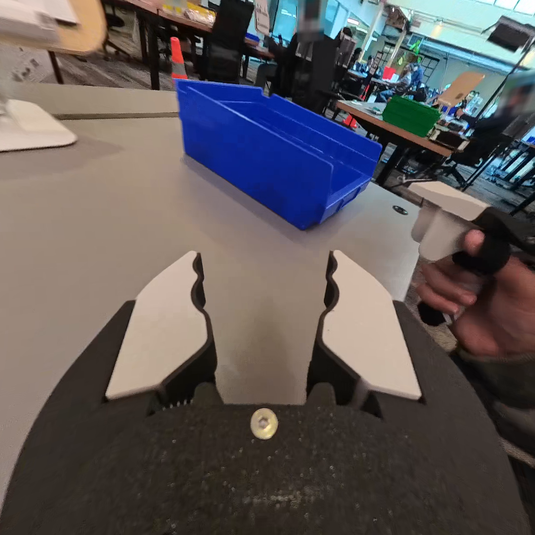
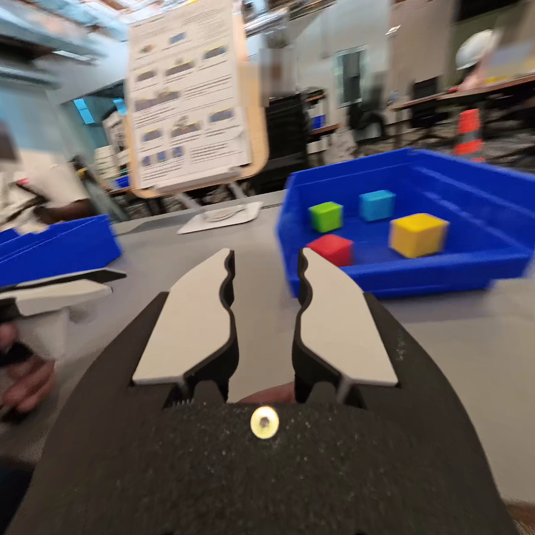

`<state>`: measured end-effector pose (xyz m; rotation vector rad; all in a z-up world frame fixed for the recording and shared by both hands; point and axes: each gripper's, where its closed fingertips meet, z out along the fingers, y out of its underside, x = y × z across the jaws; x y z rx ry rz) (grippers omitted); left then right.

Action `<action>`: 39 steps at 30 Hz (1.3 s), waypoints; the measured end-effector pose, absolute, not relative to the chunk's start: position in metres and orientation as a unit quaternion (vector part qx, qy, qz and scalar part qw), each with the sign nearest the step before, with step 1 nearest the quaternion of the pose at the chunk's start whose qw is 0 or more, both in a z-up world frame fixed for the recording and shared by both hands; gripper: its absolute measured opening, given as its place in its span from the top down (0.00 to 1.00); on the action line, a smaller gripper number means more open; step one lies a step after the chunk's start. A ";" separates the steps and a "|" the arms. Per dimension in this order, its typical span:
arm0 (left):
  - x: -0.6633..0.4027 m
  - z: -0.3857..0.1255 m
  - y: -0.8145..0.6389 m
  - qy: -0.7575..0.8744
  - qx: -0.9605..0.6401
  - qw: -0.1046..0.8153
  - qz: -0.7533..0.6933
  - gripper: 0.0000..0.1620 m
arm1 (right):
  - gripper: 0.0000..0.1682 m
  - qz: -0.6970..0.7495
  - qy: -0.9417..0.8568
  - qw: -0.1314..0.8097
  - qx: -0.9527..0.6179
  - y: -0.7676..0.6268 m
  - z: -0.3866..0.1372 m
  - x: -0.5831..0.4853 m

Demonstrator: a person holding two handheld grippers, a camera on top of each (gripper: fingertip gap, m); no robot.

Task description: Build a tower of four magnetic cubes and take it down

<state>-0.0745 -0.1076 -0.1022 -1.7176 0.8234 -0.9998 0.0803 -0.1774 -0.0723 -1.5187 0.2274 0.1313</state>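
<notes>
Both grippers hang empty over the grey surface [image 1: 86, 231], which fits a start: nothing is stacked yet, and all four cubes lie loose in a bin.

In the right wrist view the right gripper [image 2: 265, 254] sits at frame centre with its jaws parted by a moderate gap, nothing between them. It points just left of the near corner of the blue bin [image 2: 405, 278] in the right half of the frame, probably lining up to reach in. The cubes rest on the bin floor, apart from one another: the red cube [image 2: 333, 249] nearest the fingertips and partly hidden behind the right finger, the yellow cube [image 2: 417, 234] to its right, the green cube [image 2: 326, 216] and the blue cube [image 2: 376, 205] farther back. They are plain, solid-coloured blocks with matte faces and square edges; no magnets show. The frame is blurred, so finer detail is lost. Red looks the easiest first pick, being closest to the low front wall.

In the left wrist view the left gripper [image 1: 265, 254] has its jaws spread wide over bare surface, facing a second bin [image 1: 260, 162] in the upper middle; its inside is mostly hidden, so I cannot tell its contents. The open ground between the two bins is the likely spot for the tower.
</notes>
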 end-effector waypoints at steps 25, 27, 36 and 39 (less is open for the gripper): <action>0.062 -0.129 -0.048 0.277 -0.787 0.493 -0.246 0.93 | 0.74 -0.087 0.230 0.623 -0.743 -0.190 -0.120 0.183; 0.052 -0.129 -0.046 0.270 -0.788 0.500 -0.238 0.95 | 0.74 -0.108 0.233 0.620 -0.741 -0.185 -0.118 0.190; 0.031 -0.128 -0.063 0.262 -0.787 0.507 -0.235 0.98 | 0.81 -0.116 0.228 0.579 -0.774 -0.171 -0.129 0.185; 0.025 -0.128 -0.070 0.262 -0.785 0.509 -0.236 0.98 | 0.98 -0.112 0.250 0.601 -0.751 -0.177 -0.118 0.186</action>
